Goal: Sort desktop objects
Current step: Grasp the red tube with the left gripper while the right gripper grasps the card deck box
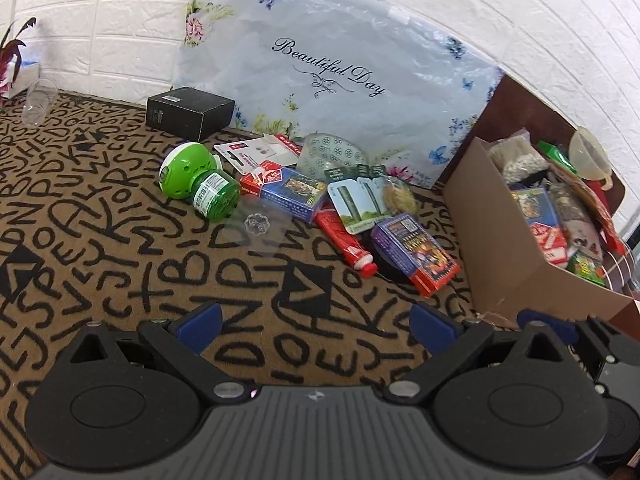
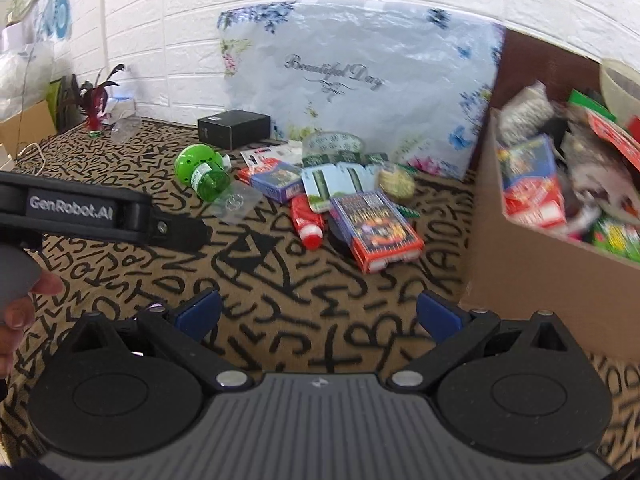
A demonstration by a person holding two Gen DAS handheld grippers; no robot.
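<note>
A pile of small objects lies on the letter-patterned cloth: a green bottle device [image 1: 198, 182] [image 2: 202, 172], a blue card box [image 1: 294, 196], a red tube [image 1: 346, 242] [image 2: 307, 222], a purple and orange card box [image 1: 416, 254] [image 2: 376, 230], green blister packs [image 1: 358, 204] and a clear blister [image 1: 260, 224]. A cardboard box [image 1: 512, 252] [image 2: 520, 256] at the right holds several packets. My left gripper [image 1: 316, 326] is open and empty, short of the pile. My right gripper [image 2: 318, 314] is open and empty, near the cardboard box.
A black box [image 1: 190, 112] [image 2: 234, 128] and a floral "Beautiful Day" bag [image 1: 332, 72] stand against the white brick wall. A clear cup [image 1: 38, 100] and a red plant [image 2: 96, 106] are at the far left. The left gripper's body [image 2: 76, 210] shows in the right wrist view.
</note>
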